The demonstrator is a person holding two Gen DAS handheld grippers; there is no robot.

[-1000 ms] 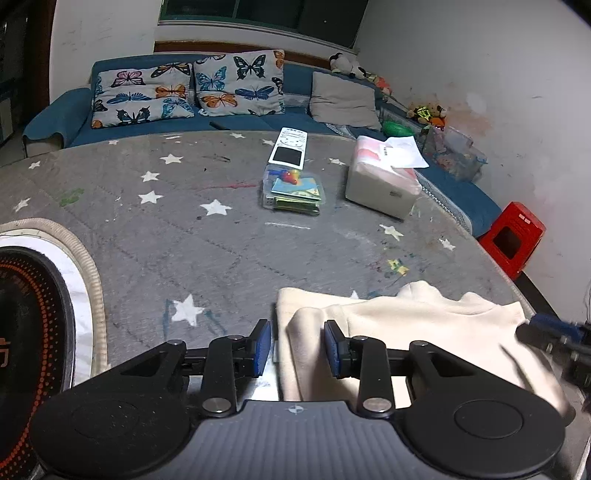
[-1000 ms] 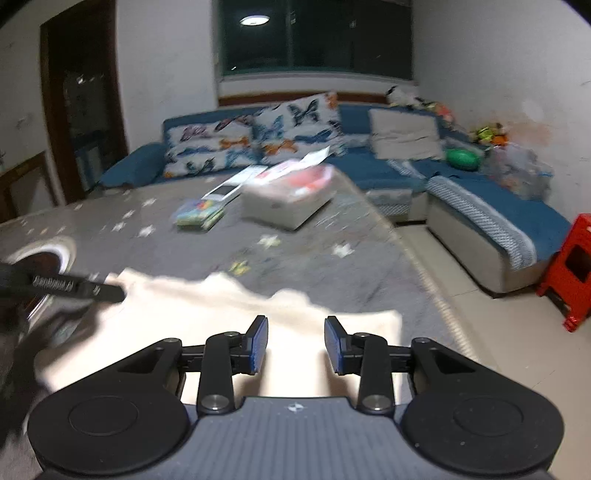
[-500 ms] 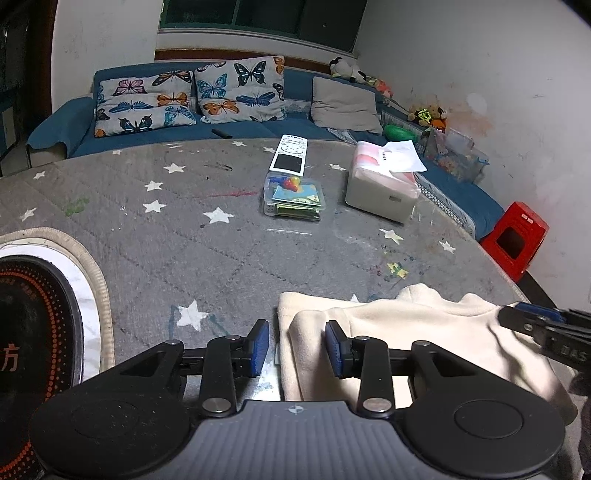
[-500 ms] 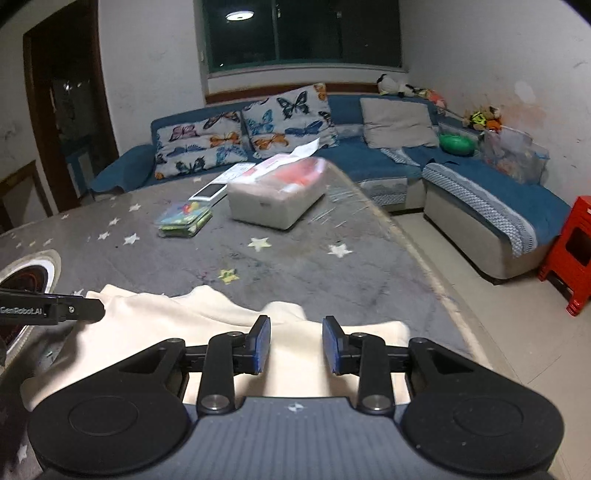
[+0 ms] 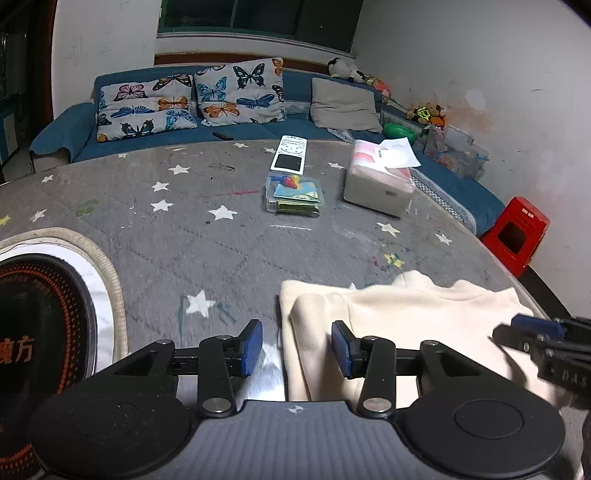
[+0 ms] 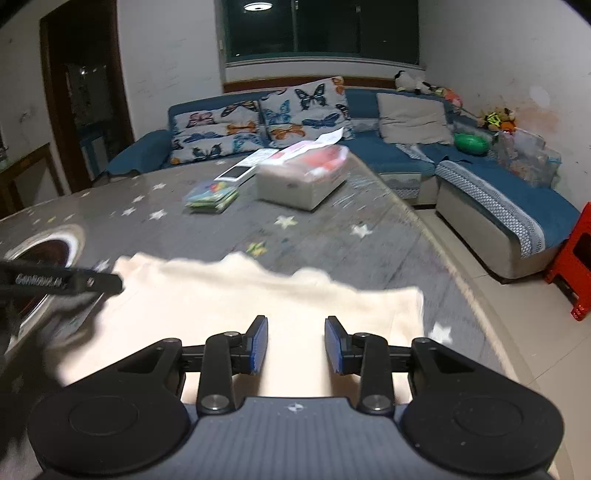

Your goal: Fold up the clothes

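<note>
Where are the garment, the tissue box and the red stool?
garment (image 5: 413, 306), left wrist view, middle of the cream fabric.
tissue box (image 5: 376, 192), left wrist view, its front wall.
red stool (image 5: 517, 230), left wrist view, its side face.

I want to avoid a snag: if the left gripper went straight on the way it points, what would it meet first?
Probably the cream garment: its folded left edge lies between the opening jaws of the left gripper, unpinched. Depth is unclear.

Blue corner sofa (image 6: 406, 155) under dark window (image 6: 317, 29) — white walls, red stool (image 5: 515, 234).
</note>
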